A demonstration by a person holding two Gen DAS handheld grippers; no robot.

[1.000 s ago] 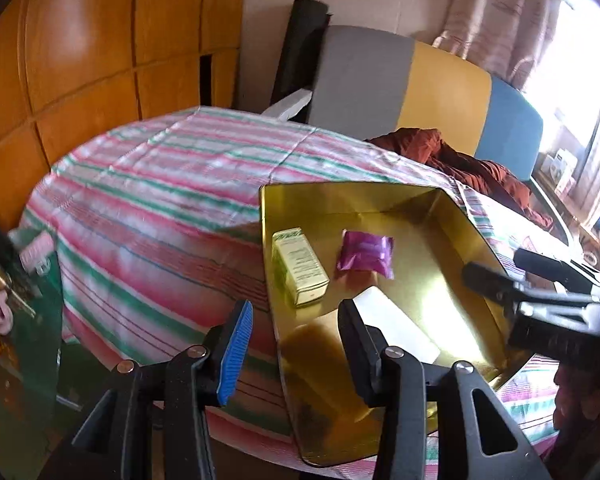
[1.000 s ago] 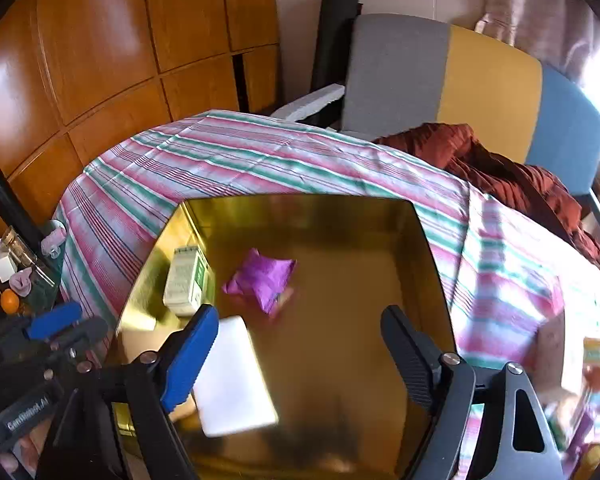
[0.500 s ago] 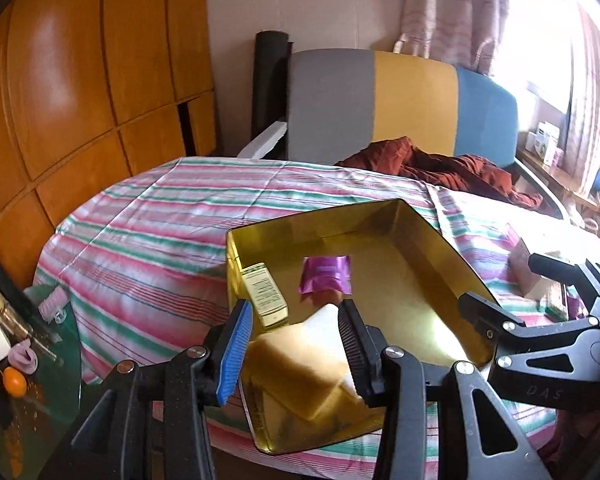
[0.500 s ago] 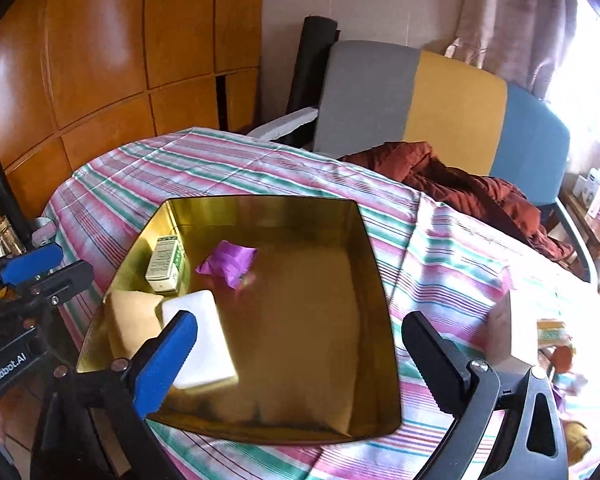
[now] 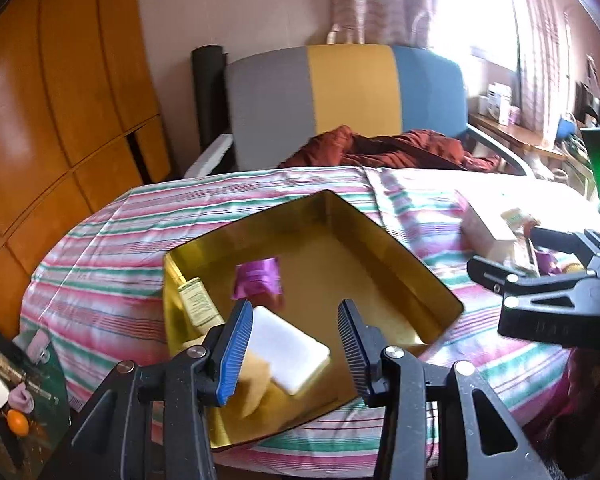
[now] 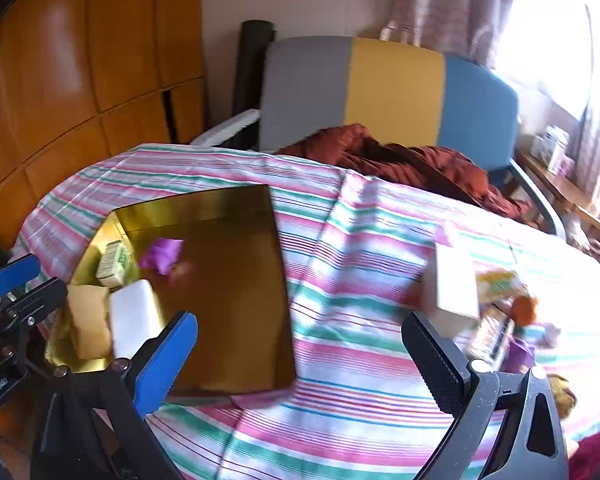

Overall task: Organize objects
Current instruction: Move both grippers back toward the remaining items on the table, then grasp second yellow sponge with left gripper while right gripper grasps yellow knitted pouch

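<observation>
Gold tray (image 5: 420, 276) on the striped desk (image 6: 340, 320) holds a white block (image 5: 288, 354), a green-labelled box (image 5: 198, 304) and a purple packet (image 5: 258, 280), grouped at one end. Left tool (image 5: 292, 352) released, empty, above the block. Right tool (image 6: 300, 356) released, empty, near the loose pile: cardboard box (image 6: 456, 292), yellow packet (image 6: 496, 284). We judge a fetch step: next, close on one pile item.

Right tool (image 6: 300, 354) spread wide above striped cloth (image 6: 340, 280); gold tray (image 6: 236, 308) holds a blurred, possibly white block (image 6: 134, 320).
</observation>
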